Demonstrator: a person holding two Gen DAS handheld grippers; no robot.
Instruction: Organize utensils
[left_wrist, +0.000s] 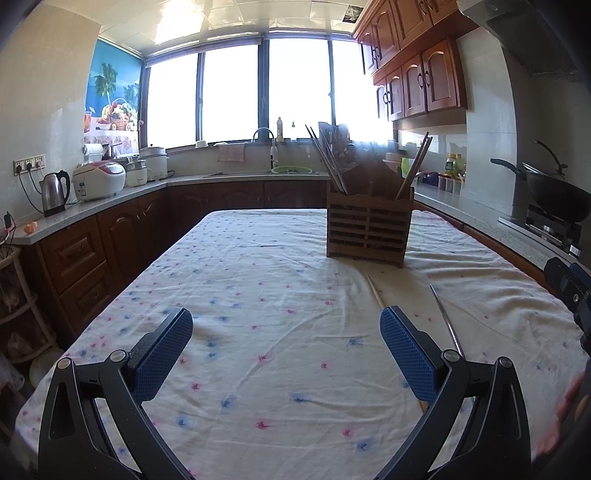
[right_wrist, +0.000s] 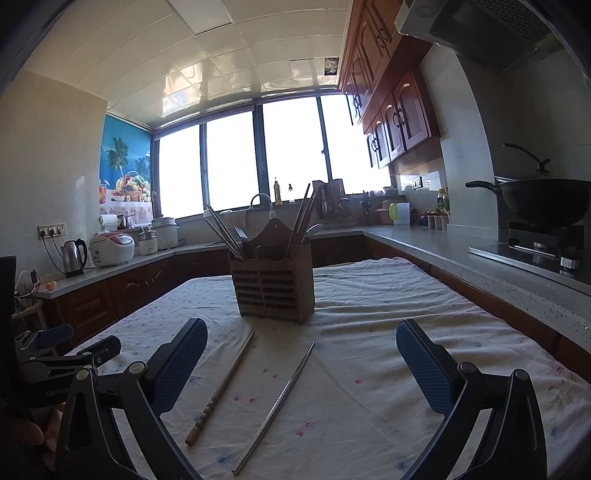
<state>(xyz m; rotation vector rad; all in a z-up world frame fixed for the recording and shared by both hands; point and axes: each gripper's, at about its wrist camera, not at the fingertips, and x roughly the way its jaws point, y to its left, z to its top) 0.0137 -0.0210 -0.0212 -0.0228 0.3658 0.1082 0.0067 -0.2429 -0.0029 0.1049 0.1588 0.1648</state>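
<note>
Right, both your grippers are spread wide and empty: the right gripper (right_wrist: 301, 373) hovers over a wooden chopstick (right_wrist: 221, 387) and a metal chopstick (right_wrist: 275, 406) lying loose on the tablecloth (right_wrist: 406, 295), near side of the wooden holder (right_wrist: 273, 284); the left gripper (left_wrist: 286, 354) is further left. Both sticks look light, stiff and thin, the metal one probably slippery, so pinch mid-shaft. Cloth is wrinkled; plenty of open room, table's right edge well apart.
</note>
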